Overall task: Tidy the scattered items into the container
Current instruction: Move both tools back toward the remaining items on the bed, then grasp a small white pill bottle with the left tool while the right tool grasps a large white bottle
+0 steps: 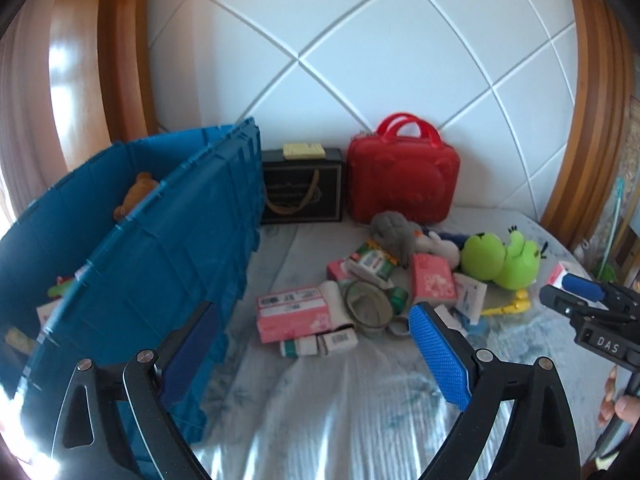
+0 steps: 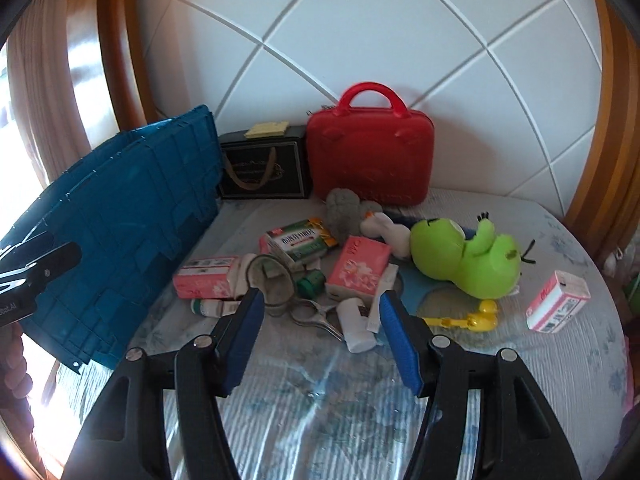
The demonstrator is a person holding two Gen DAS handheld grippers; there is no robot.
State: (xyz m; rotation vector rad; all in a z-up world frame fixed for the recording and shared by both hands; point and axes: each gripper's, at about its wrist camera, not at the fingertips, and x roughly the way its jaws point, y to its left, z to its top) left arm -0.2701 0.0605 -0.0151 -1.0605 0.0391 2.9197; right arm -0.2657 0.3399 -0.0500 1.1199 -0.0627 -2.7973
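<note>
A blue crate [image 1: 160,240] [image 2: 132,200] stands at the left on the bed, with a brown teddy bear [image 1: 136,196] and other small items inside. Beside it lies a pile: pink boxes [image 1: 292,312] [image 2: 360,264], a green-and-white box [image 2: 300,242], scissors [image 2: 316,314], a white tube [image 2: 356,328], a grey plush [image 2: 340,208], a green plush [image 1: 500,260] [image 2: 464,256] and a yellow toy [image 2: 472,320]. One pink box [image 2: 558,300] lies apart at the right. My left gripper [image 1: 312,312] hangs open next to the crate, short of the pile. My right gripper [image 2: 320,296] [image 1: 568,292] is open above the scissors, holding nothing.
A red carry case [image 1: 402,176] [image 2: 370,156] and a black box [image 1: 302,186] [image 2: 264,172] with a yellow pad on top lean against the white padded headboard [image 1: 360,60]. Wooden frame posts flank it. The bed's edge curves down at the right.
</note>
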